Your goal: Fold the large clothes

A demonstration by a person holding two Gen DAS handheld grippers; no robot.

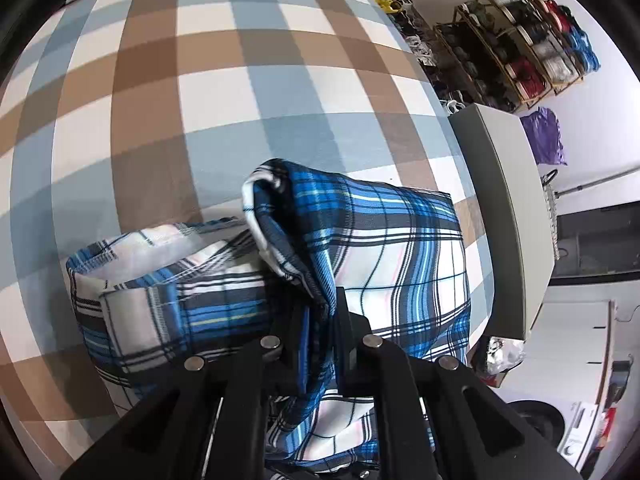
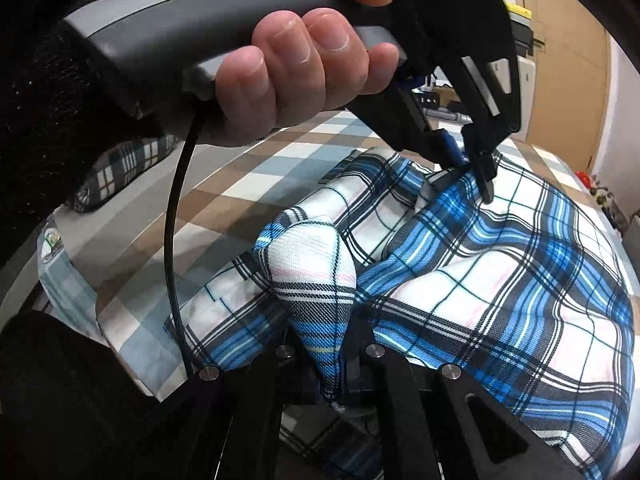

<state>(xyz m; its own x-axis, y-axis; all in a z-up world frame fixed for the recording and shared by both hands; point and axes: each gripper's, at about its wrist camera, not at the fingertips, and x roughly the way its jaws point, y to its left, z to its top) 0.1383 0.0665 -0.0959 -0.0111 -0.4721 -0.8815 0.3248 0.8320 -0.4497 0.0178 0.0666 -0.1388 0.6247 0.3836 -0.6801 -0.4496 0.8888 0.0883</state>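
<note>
The left gripper (image 1: 320, 320) is squeezed tight on a bunched fold of the blue, white and black checked cloth garment (image 1: 400, 248). The right gripper (image 2: 332, 356) is pinched tight on another puffy fold of the same garment. In the right wrist view, a person's hand (image 2: 304, 68) wraps round the grey handle of the left gripper, which bites the garment's far edge.

The garment lies in a crumpled heap on the bed with the brown, blue and white checked sheet (image 1: 208, 80). Past the garment, the sheet is flat and bare, with lots of room to move. A turned-up hem (image 1: 132, 276) sticks out at the garment's left side.

Just beside the garment's right side stands a grey board (image 1: 508, 208). Further past it, a wooden rack of coloured spools (image 1: 524, 44) hangs on the white wall. A wooden door (image 2: 568, 60) stands behind the bed.
</note>
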